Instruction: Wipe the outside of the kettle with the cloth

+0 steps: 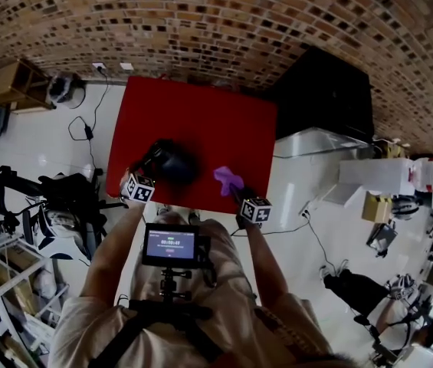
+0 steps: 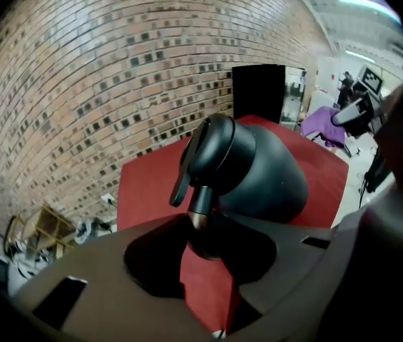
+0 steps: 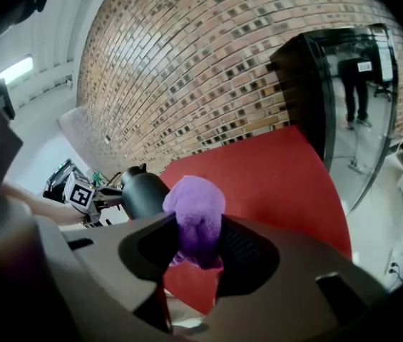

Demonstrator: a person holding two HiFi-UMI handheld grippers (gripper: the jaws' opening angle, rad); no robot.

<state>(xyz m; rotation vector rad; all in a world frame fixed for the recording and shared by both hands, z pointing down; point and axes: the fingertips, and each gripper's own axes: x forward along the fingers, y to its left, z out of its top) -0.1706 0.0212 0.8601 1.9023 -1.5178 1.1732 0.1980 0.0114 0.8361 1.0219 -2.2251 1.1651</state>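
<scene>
A black kettle point(image 1: 172, 162) hangs tilted over the front left part of the red table point(image 1: 201, 113). My left gripper point(image 1: 149, 171) is shut on its handle. In the left gripper view the kettle point(image 2: 258, 169) leans away to the right, and the handle's lower end point(image 2: 200, 216) sits between the jaws of the left gripper point(image 2: 200, 226). My right gripper point(image 1: 239, 194) holds a purple cloth point(image 1: 229, 179) just right of the kettle, apart from it. In the right gripper view the cloth point(image 3: 195, 216) bulges out of the shut right gripper point(image 3: 197, 244), with the kettle point(image 3: 143, 187) further left.
A tall black cabinet point(image 1: 325, 90) stands at the table's right, against a brick wall point(image 1: 224, 21). A small screen on a chest rig point(image 1: 170, 245) sits below the grippers. Shelves, gear and cables crowd the white floor at the left point(image 1: 40, 205).
</scene>
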